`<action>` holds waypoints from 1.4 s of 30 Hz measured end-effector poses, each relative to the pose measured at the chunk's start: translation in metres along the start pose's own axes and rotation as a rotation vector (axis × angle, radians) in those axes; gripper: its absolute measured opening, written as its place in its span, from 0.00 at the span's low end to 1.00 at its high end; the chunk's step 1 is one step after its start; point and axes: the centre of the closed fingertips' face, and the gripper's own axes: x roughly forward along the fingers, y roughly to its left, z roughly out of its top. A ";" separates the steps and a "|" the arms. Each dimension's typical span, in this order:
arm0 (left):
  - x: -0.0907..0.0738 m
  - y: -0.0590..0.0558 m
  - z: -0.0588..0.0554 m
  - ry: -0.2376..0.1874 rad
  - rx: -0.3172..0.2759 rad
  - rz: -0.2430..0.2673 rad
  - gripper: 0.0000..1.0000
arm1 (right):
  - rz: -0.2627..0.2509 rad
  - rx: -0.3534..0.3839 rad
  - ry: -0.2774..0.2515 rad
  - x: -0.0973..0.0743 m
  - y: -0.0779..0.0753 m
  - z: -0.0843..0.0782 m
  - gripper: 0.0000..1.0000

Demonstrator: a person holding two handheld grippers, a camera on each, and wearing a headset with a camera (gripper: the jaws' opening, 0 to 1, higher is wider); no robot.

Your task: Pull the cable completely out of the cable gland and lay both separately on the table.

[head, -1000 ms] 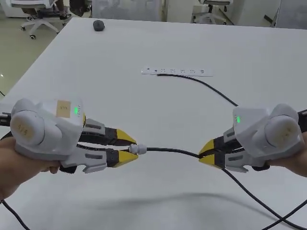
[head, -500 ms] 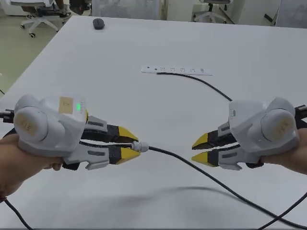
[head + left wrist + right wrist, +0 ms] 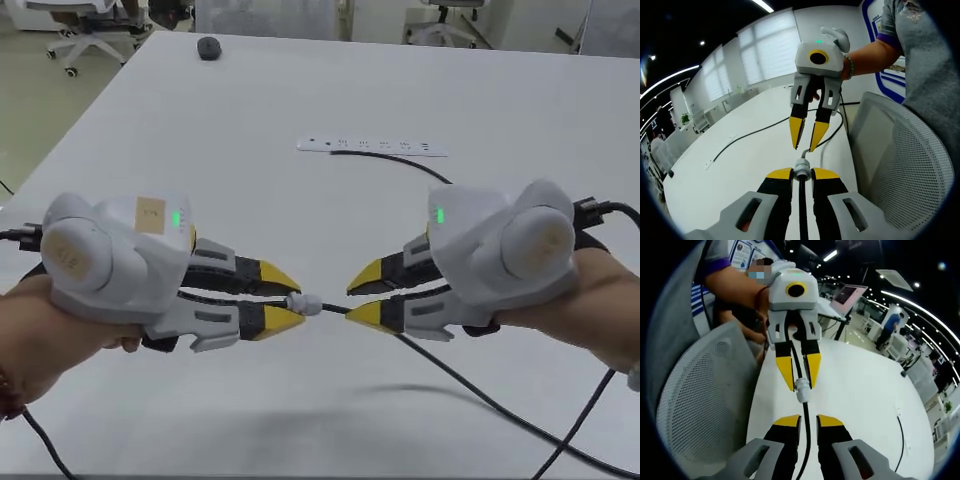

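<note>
Head view: the small white plastic cable gland (image 3: 306, 303) is clamped by the left hand-held gripper (image 3: 298, 301) above the white bench (image 3: 300, 90). Left gripper view: the right hand-held gripper (image 3: 804, 148) is seen spread. Right gripper view: the thin black cable (image 3: 806, 432) is straddled beside the gland, presumably for pulling.
</note>
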 end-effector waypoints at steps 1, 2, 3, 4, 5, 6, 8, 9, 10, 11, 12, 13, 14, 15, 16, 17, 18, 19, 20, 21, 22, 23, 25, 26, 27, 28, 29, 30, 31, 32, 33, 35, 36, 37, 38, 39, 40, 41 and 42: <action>0.000 0.000 0.000 0.000 0.000 0.000 0.15 | 0.006 -0.006 -0.004 0.001 0.001 0.003 0.07; 0.000 0.000 0.000 -0.001 0.000 -0.001 0.15 | 0.006 -0.010 -0.007 0.002 0.000 0.005 0.07; 0.001 0.000 0.000 -0.002 0.000 -0.001 0.15 | 0.009 -0.014 -0.010 0.003 0.001 0.007 0.07; 0.001 -0.001 0.001 -0.003 0.001 -0.001 0.15 | 0.015 -0.017 -0.010 0.004 0.002 0.008 0.06; 0.001 -0.001 0.001 -0.005 0.000 -0.003 0.15 | 0.015 -0.025 -0.009 0.005 0.003 0.008 0.06; 0.001 -0.001 0.002 -0.006 0.002 -0.003 0.15 | 0.022 -0.029 -0.007 0.006 0.004 0.008 0.06; 0.001 -0.001 0.003 -0.008 0.002 -0.004 0.15 | 0.027 -0.037 -0.002 0.008 0.006 0.008 0.06; 0.002 -0.001 0.003 -0.009 0.003 -0.006 0.15 | 0.029 -0.041 0.001 0.009 0.006 0.008 0.05; 0.002 -0.001 0.003 -0.010 0.003 -0.006 0.15 | 0.034 -0.043 0.001 0.010 0.007 0.009 0.05; 0.002 -0.001 0.003 -0.009 0.004 -0.006 0.15 | 0.034 -0.045 0.002 0.010 0.007 0.009 0.05; 0.002 -0.001 0.003 -0.010 0.004 -0.005 0.15 | 0.036 -0.052 0.006 0.011 0.007 0.009 0.05; 0.002 -0.001 0.004 -0.013 0.002 -0.006 0.15 | 0.040 -0.056 0.008 0.012 0.008 0.009 0.05; 0.002 -0.001 0.004 -0.015 0.000 -0.007 0.15 | 0.036 -0.065 0.014 0.013 0.007 0.008 0.05; 0.002 -0.001 0.004 -0.014 0.003 -0.009 0.15 | 0.038 -0.071 0.017 0.013 0.007 0.007 0.05; 0.002 -0.001 0.004 -0.013 0.004 -0.010 0.15 | 0.041 -0.076 0.021 0.012 0.007 0.006 0.04; 0.002 -0.001 0.004 -0.012 0.005 -0.011 0.15 | 0.039 -0.090 0.024 0.012 0.007 0.005 0.02; 0.002 -0.001 0.005 -0.017 0.001 -0.011 0.15 | 0.036 -0.100 0.029 0.012 0.007 0.004 0.00; 0.002 -0.001 0.005 -0.017 0.003 -0.012 0.15 | 0.038 -0.098 0.025 0.011 0.007 0.004 0.00; 0.002 -0.002 0.005 -0.018 0.004 -0.015 0.15 | 0.040 -0.101 0.022 0.011 0.007 0.005 0.00; 0.002 -0.002 0.005 -0.019 0.003 -0.015 0.15 | 0.040 -0.110 0.020 0.011 0.007 0.005 0.00; 0.002 -0.002 0.005 -0.020 0.003 -0.015 0.15 | 0.040 -0.109 0.020 0.011 0.007 0.005 0.00; 0.002 -0.002 0.005 -0.020 0.005 -0.015 0.15 | 0.040 -0.108 0.018 0.010 0.007 0.005 0.00; 0.002 -0.002 0.005 -0.023 0.006 -0.014 0.15 | 0.040 -0.101 0.013 0.010 0.007 0.005 0.00; 0.002 -0.002 0.006 -0.025 0.005 -0.013 0.15 | 0.038 -0.101 0.013 0.009 0.006 0.005 0.00; 0.001 -0.001 0.006 -0.026 0.003 -0.010 0.15 | 0.034 -0.104 0.016 0.008 0.006 0.004 0.00; 0.000 -0.001 0.006 -0.027 0.004 -0.008 0.15 | 0.031 -0.102 0.018 0.007 0.005 0.002 0.00; -0.001 0.000 0.006 -0.028 0.003 -0.006 0.15 | 0.029 -0.098 0.019 0.006 0.004 0.001 0.00; -0.002 0.000 0.006 -0.030 0.002 -0.005 0.15 | 0.029 -0.093 0.021 0.005 0.003 -0.001 0.00; -0.002 0.000 0.006 -0.028 0.003 -0.003 0.15 | 0.027 -0.094 0.028 0.004 0.003 -0.003 0.00; -0.003 0.001 0.004 -0.024 0.005 0.001 0.15 | 0.026 -0.095 0.037 0.003 0.002 -0.007 0.00; -0.004 0.001 0.003 -0.023 0.003 0.001 0.15 | 0.026 -0.092 0.041 0.002 0.002 -0.009 0.00; -0.006 0.001 0.002 -0.022 0.001 0.003 0.15 | 0.024 -0.082 0.048 -0.002 0.003 -0.014 0.00; -0.006 0.001 0.002 -0.023 0.001 0.003 0.15 | 0.024 -0.079 0.049 -0.003 0.003 -0.016 0.00; -0.006 0.001 0.002 -0.023 0.002 0.002 0.15 | 0.021 -0.078 0.054 -0.004 0.003 -0.018 0.00; -0.006 0.001 0.001 -0.021 0.001 0.003 0.15 | 0.019 -0.076 0.058 -0.005 0.002 -0.020 0.00; -0.006 0.001 0.001 -0.021 0.001 0.003 0.15 | 0.017 -0.072 0.060 -0.007 0.002 -0.022 0.00; -0.006 0.001 0.001 -0.023 0.000 0.004 0.15 | 0.016 -0.070 0.061 -0.007 0.001 -0.023 0.00; -0.006 0.001 0.001 -0.023 -0.001 0.004 0.15 | 0.014 -0.068 0.064 -0.009 0.001 -0.024 0.00; -0.006 0.002 0.001 -0.023 0.000 0.004 0.15 | 0.012 -0.066 0.066 -0.009 0.000 -0.025 0.00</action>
